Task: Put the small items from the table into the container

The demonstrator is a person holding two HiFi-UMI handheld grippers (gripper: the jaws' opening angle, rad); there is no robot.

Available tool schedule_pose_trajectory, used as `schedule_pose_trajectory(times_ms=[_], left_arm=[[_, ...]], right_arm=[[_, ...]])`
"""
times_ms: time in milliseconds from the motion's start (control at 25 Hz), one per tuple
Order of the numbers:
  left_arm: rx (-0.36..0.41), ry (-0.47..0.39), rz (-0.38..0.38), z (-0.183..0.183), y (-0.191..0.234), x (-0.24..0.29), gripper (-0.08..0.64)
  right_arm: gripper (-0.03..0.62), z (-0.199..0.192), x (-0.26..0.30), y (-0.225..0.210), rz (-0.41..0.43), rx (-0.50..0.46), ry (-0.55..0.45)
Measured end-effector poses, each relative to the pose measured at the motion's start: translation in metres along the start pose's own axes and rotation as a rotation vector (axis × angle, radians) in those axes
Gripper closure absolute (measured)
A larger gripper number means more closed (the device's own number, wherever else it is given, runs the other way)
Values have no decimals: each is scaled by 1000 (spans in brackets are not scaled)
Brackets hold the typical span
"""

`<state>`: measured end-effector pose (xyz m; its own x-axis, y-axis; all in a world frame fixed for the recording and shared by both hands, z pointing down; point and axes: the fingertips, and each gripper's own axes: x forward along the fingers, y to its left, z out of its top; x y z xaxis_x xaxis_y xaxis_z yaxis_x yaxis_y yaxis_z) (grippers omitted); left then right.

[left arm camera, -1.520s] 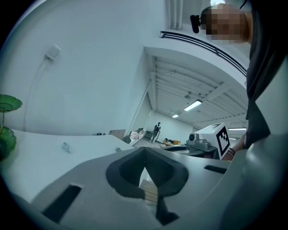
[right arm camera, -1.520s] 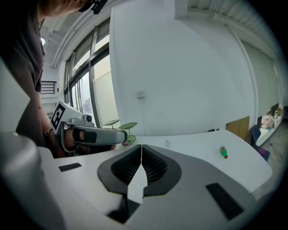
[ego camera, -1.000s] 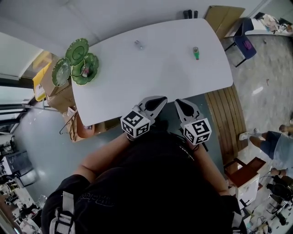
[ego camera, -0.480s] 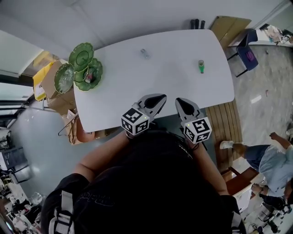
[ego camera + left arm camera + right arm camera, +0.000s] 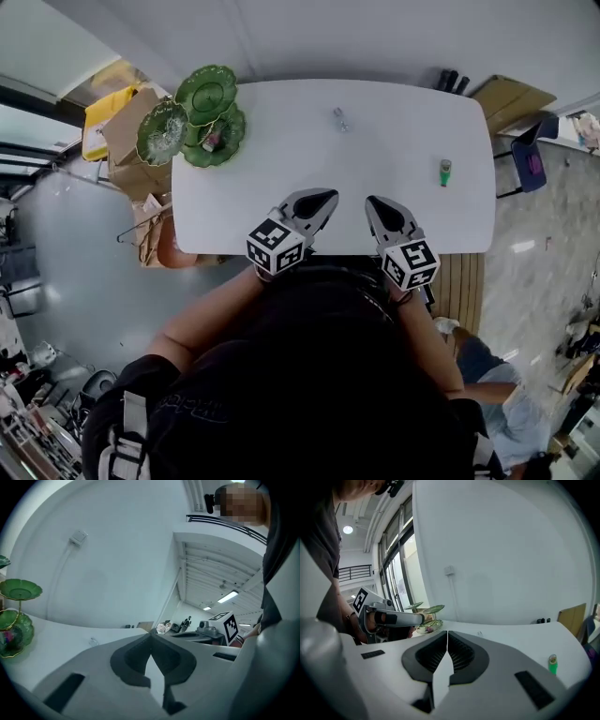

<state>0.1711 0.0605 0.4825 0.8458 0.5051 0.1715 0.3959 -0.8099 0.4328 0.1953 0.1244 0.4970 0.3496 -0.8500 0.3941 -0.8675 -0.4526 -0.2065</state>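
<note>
Here: both hand-held grippers clenched and empty at the near edge of the table

The left hand-held gripper (image 5: 328, 196) and the right hand-held gripper (image 5: 372, 201) sit side by side over the near edge of the white table (image 5: 244, 206), each pointing toward the far side. In the left gripper view the jaws of the left hand-held gripper (image 5: 150, 634) meet at their tips with nothing between them. In the right gripper view the right hand-held gripper (image 5: 447, 632) is likewise pressed together and holds nothing. Neither touches any item.

On the table, a small clear item (image 5: 340, 119) lies near the far edge. A small green item (image 5: 445, 172) lies near the right end, well apart from it. The container, a green tiered dish stand (image 5: 206, 112), stands at the far left corner, and a small pinkish thing (image 5: 213, 142) rests in one lower dish.

A white wall (image 5: 511, 550) rises behind the table. Cardboard boxes (image 5: 127, 141) stand beside its left end. A flat brown board (image 5: 516, 97) and a blue chair (image 5: 530, 159) are at its right end, on a grey floor (image 5: 84, 262).
</note>
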Motion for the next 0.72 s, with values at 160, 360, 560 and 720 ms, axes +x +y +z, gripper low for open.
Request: schedule_pose_trajectory(times_ms=[160, 360, 560, 720], left_arm=[[-25, -35, 78, 4, 14, -5, 554], [-25, -101, 195, 17, 23, 2, 554], [-17, -145, 310, 25, 17, 14, 554], [-21, -155, 379, 16, 3, 26, 554]], right_arm=[[574, 7, 20, -3, 83, -36, 35], [574, 25, 34, -20, 204, -126, 58], [574, 45, 32, -53, 288, -146, 55], [574, 46, 27, -79, 346, -156, 72]])
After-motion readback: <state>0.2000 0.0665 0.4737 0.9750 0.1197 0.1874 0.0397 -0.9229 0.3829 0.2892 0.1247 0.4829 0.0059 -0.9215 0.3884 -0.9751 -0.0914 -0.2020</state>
